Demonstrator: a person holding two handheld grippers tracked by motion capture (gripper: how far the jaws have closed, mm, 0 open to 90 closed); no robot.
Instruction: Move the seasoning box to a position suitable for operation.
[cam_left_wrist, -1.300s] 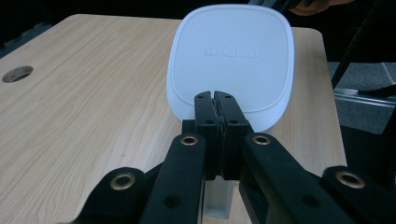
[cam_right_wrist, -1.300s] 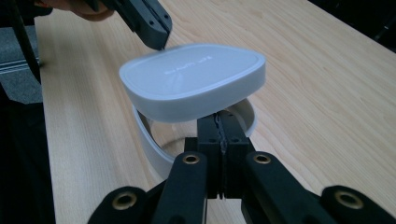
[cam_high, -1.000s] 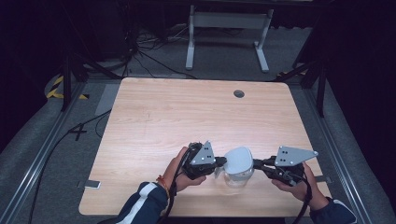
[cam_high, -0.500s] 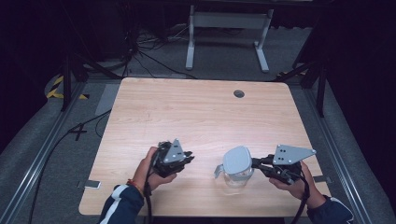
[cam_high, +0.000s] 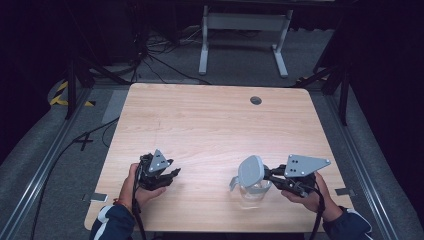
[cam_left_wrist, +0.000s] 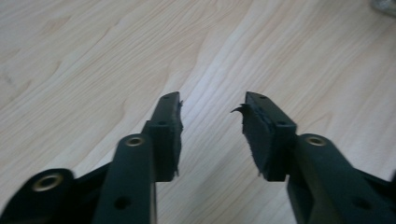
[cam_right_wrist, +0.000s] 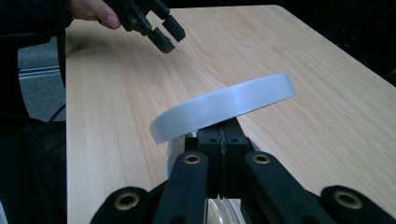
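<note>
Wooden table (cam_high: 210, 125): grey-lidded glass jug (cam_high: 251, 176) in shut right tongs (cam_high: 267, 176), left tongs (cam_high: 172, 176) well apart, just opening, empty.

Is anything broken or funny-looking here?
Yes, two things. The black pads inside the left claw look torn and ragged at the edges. Also the grey lid on the clear jar sits tilted, not flat, while the right claw is shut tight just under it.

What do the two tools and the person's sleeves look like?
Both tools are black, each topped with a grey three-cornered plate: the left tool and the right tool. Brass-coloured rivets dot the black arms, and the left tool's pads look frayed. A black cable trails from each. The sleeves are dark blue with white stripes.
</note>
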